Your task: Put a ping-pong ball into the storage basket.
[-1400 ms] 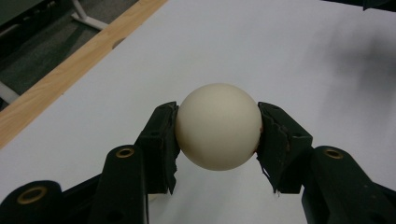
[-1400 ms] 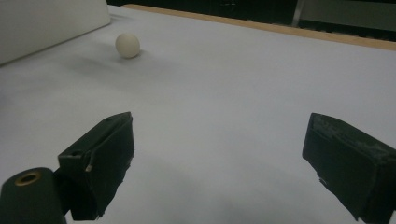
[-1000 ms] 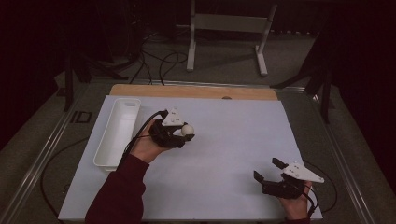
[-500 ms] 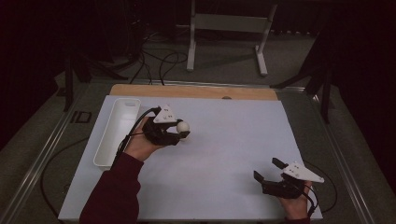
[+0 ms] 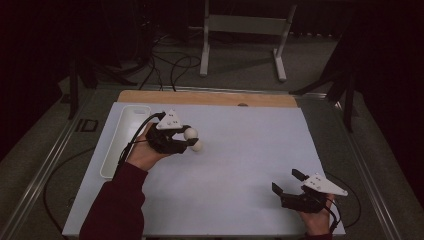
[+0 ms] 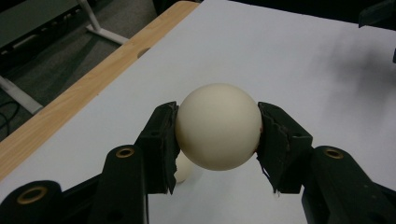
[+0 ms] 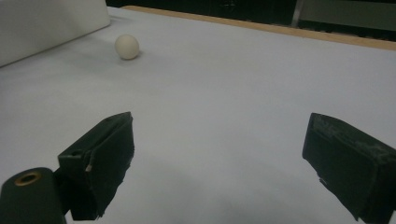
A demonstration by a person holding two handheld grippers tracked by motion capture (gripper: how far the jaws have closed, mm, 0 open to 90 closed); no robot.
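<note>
High view, left to right: a white oblong tray (image 5: 131, 120) lies along the left edge of the white table sheet (image 5: 240, 200), its hollow dim and its contents not discernible. Just right of it, left of centre, the left gripper (image 5: 189, 139) is held above the sheet with a cream ball (image 5: 190, 133) between its jaws; a second cream ball (image 5: 198, 145) sits immediately below and right of the first. At lower right, the right gripper (image 5: 286, 181) rests low over the sheet, well apart from both balls.

Left gripper view: the jaws are closed on the gripped ball (image 6: 218, 126), pads pressing its two sides; the second ball (image 6: 183, 171) peeks out beneath the left jaw, lying on the sheet. A wooden table edge (image 6: 74, 100) crosses the upper left.

Right gripper view: the jaws stand wide apart with nothing between them. One ball (image 7: 127, 46) lies on the sheet at upper left, near the tray wall (image 7: 46, 23).
</note>
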